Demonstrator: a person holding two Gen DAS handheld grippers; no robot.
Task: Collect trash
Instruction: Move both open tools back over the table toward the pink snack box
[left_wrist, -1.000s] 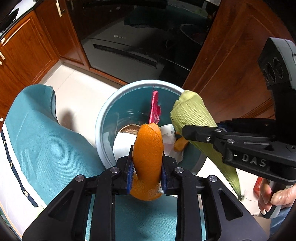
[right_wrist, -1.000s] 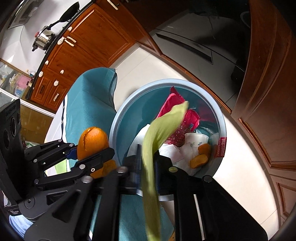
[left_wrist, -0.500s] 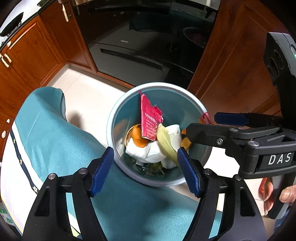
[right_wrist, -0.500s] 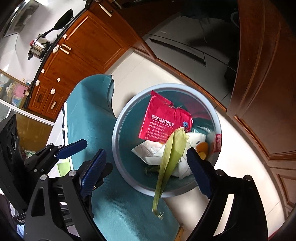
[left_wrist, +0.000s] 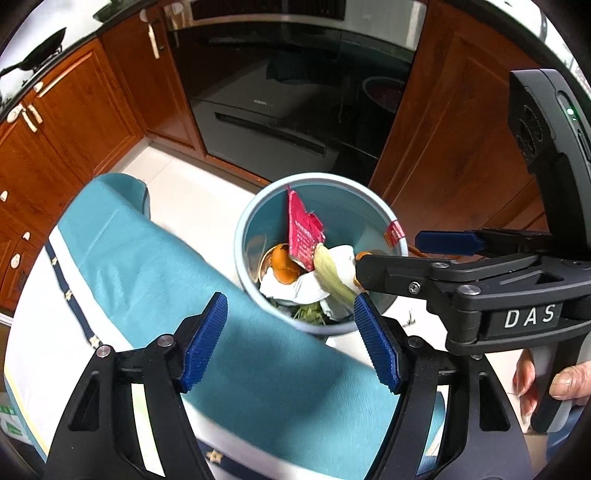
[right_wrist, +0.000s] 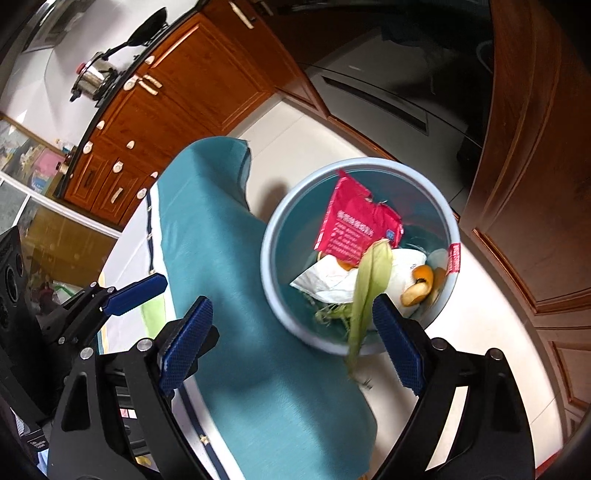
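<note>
**Trash in the bin, both grippers empty**

Pale blue round trash bin (left_wrist: 369, 186) on the floor beside the table edge, already well filled: red snack wrapper (right_wrist: 356, 225) standing up against the inner wall, orange peel (left_wrist: 284, 264), crumpled white paper (left_wrist: 299, 288), green scraps at the bottom, more orange peel pieces (right_wrist: 419, 286) on the far side. Corn husk (right_wrist: 365, 291) lies inside but its tip hangs over the near rim; judged not fully in, it could slip out onto the floor.

Left gripper (left_wrist: 290, 341) released, jaws wide apart, nothing between the pads. Right gripper (right_wrist: 293, 345) likewise spread wide and empty; the husk shows between its fingers but beyond them, untouched.

Teal tablecloth (left_wrist: 147, 273) under both grippers shows no trash in the visible part. Likely drop-off step done; any remaining trash is out of view.
</note>
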